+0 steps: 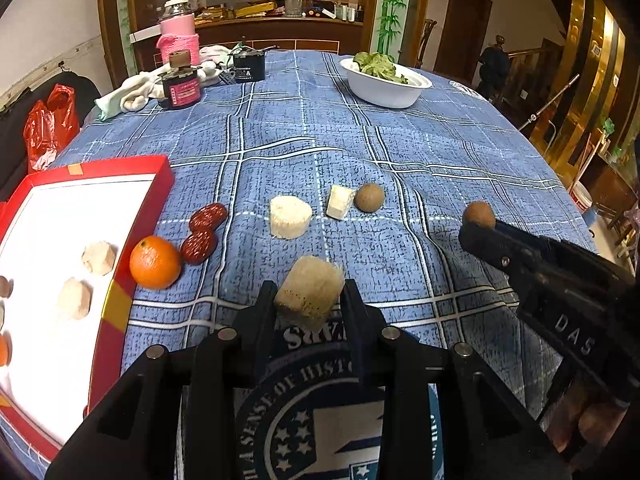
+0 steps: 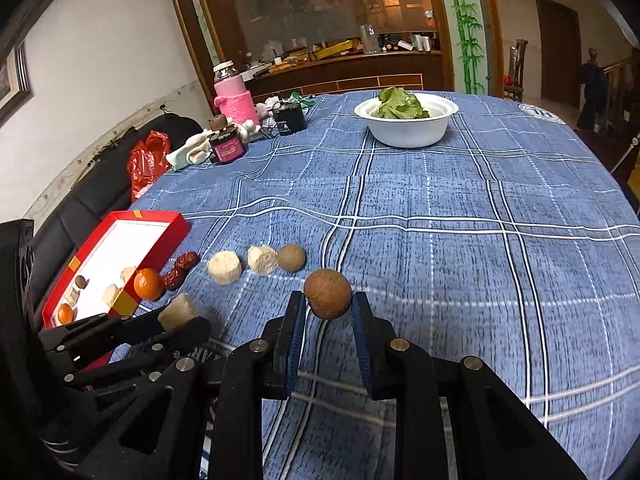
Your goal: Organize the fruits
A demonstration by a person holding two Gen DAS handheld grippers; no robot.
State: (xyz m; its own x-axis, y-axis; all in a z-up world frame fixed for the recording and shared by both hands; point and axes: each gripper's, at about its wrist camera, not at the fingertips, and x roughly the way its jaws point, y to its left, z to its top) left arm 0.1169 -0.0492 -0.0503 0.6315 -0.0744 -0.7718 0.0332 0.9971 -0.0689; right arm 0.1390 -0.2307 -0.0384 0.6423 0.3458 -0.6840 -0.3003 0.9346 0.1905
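My left fingers (image 1: pixel 308 292) are closed on a pale, fibrous chunk (image 1: pixel 309 297), gripped low on its sides so most of it stands above the tips. My right fingers (image 2: pixel 328 306) pinch a brown round fruit (image 2: pixel 328 294) at its widest part; both loads look lifted off the blue checked tabletop (image 2: pixel 460 240).

The red tray (image 1: pixel 120 304) sits at about nine o'clock from my left hand, already carrying pale chunks and, in the right view, a small orange and a dark round piece. On the cloth between me and the far side there lie an orange (image 1: pixel 155 262) touching the tray's wall, two red dates (image 1: pixel 204 232) just beside it, two more pale pieces (image 1: pixel 290 216) and another brown fruit (image 1: pixel 369 197) at twelve o'clock.

What worries me:
- The round fruit is held on two small contact spots. A quick swing toward the tray could let it squirt out and roll off the tabletop.
- The chunk looks crumbly and tilted; squeezing harder may break it, and loosening may let it twist free.
- Both hands head toward nine o'clock, and my right one would cross over the left, so they could collide.
- Coming in low, I could knock the orange or dates, or catch the tray's raised wall.
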